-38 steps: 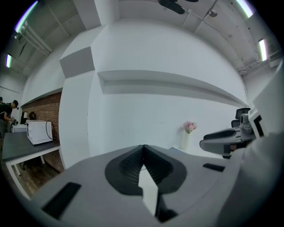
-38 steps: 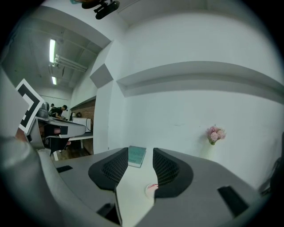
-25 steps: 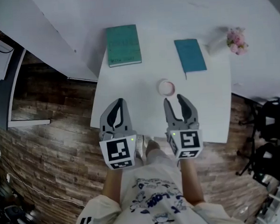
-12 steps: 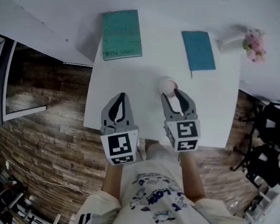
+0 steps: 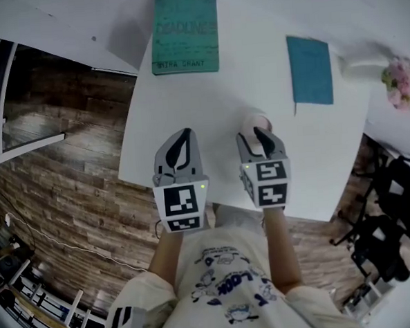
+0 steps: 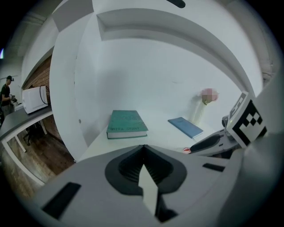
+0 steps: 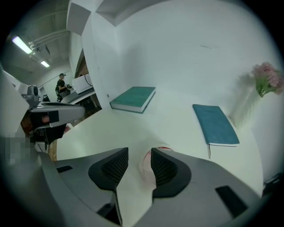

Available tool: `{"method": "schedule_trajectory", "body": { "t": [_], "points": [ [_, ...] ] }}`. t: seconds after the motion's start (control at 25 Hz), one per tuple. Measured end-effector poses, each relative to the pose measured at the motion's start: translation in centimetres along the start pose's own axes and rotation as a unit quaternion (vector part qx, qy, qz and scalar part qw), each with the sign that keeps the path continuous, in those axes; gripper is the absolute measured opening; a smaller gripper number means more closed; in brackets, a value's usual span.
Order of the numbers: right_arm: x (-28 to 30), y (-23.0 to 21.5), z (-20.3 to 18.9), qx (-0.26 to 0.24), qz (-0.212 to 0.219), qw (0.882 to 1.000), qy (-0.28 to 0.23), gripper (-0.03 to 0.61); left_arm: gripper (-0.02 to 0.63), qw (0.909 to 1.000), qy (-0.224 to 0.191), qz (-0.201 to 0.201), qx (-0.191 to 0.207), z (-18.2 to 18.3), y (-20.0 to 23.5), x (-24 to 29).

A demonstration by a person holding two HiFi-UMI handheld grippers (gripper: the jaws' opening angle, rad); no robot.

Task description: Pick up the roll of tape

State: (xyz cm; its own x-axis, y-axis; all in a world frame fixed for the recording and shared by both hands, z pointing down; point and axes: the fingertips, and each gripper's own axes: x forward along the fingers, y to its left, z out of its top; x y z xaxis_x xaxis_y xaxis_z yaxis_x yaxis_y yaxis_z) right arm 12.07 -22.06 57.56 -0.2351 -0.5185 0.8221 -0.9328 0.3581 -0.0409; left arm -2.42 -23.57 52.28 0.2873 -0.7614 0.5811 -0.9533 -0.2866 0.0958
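The roll of tape (image 5: pixel 253 117) is whitish with a red inner rim and lies flat on the white table (image 5: pixel 187 105). My right gripper (image 5: pixel 253 133) hangs over its near side with the jaws open. In the right gripper view the near wall of the tape (image 7: pixel 145 163) shows in the gap of the right gripper (image 7: pixel 139 153). The right jaw covers the middle of the roll, and the left jaw stands clear of it. My left gripper (image 5: pixel 182 135) is shut and holds nothing, level with the tape on its left. In its own view the left gripper (image 6: pixel 143 148) points at the table.
A green book (image 5: pixel 185 33) lies at the table's far left and a blue notebook (image 5: pixel 310 70) at the far right. A white vase with pink flowers (image 5: pixel 394 79) stands beyond the notebook. The table's near edge runs just under the grippers, with wooden floor (image 5: pixel 67 175) to the left.
My right gripper has moved forward onto the tape and its jaws have narrowed. The left gripper came forward a little and stays shut.
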Motion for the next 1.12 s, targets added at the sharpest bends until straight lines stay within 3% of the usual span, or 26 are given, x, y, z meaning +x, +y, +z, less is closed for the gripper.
{"method": "schedule_trajectory", "body": {
  "t": [0.44, 0.72, 1.12],
  "points": [
    [2.8, -0.4, -1.8, -0.001, -0.005, 0.996, 0.086, 0.148, 0.003, 0.9993, 0.034, 0.006, -0.016, -1.9, 0.6, 1.5],
    [3.4, -0.4, -3.1, 0.003, -0.011, 0.991, 0.135, 0.060, 0.003, 0.9986, 0.049, 0.006, -0.020, -2.5, 0.8, 1.9],
    [3.4, -0.4, -3.0, 0.016, -0.010, 0.990, 0.143, 0.037, 0.002, 0.9984, 0.052, 0.007, -0.022, -2.8, 1.0, 1.6]
  ]
}}
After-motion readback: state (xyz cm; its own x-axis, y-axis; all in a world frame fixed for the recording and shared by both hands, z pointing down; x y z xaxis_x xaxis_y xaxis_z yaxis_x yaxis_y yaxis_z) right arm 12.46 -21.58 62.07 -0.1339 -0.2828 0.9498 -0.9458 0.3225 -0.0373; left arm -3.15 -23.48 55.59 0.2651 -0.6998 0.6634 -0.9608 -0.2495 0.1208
